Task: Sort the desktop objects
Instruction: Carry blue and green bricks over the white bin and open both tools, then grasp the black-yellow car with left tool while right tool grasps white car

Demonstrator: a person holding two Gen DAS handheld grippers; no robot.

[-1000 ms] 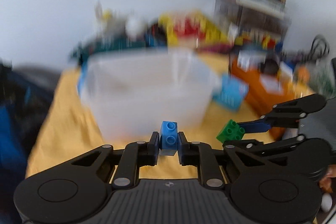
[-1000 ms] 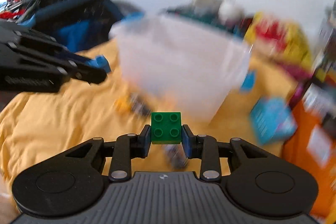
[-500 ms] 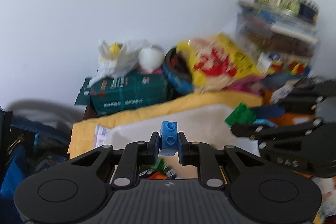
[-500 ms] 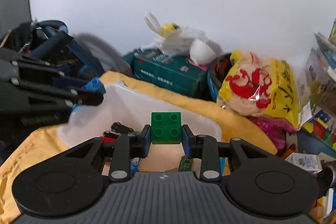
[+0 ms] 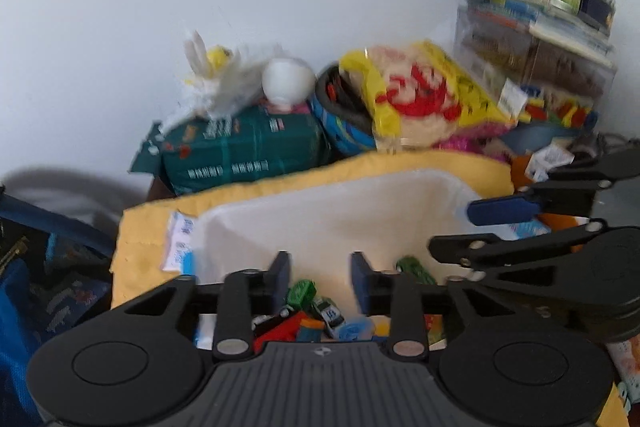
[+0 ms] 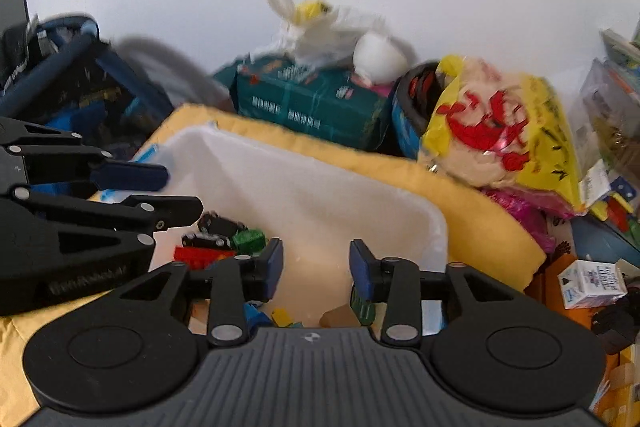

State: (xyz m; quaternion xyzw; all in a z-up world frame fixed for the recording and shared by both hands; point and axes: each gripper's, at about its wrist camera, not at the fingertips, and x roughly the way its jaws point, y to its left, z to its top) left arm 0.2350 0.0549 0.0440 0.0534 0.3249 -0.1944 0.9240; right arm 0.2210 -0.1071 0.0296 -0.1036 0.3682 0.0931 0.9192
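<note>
White wall behind, yellow cloth point(image 6: 492, 223) over the desk, clutter stacked along the far edge. Both my grippers hang over the translucent white bin point(image 5: 320, 215) side by side. Left gripper point(image 5: 320, 281): jaws opening, nothing between the pads, only bin contents visible through the gap. Right gripper point(image 6: 316, 269): also opening, gap empty, bare bin floor beyond it. I read this as the release step of a drop into the bin; neither one carries anything. Bin holds a loose pile of small toys and bricks at its near end: green brick point(image 6: 249, 239), red brick point(image 6: 200, 254), dark toy car point(image 6: 222, 224), a small white toy car point(image 5: 329, 311) in the left view; far half of the floor looks bare. Pieces are hard plastic, small, mixed colours, some blurred. Next move, my guess: back both grippers up and out without clipping the bin rim or each other, then go find more loose pieces on the cloth. Teal package point(image 5: 244, 151) and yellow snack bag point(image 6: 504, 135) sit beyond the bin, near the wall.
</note>
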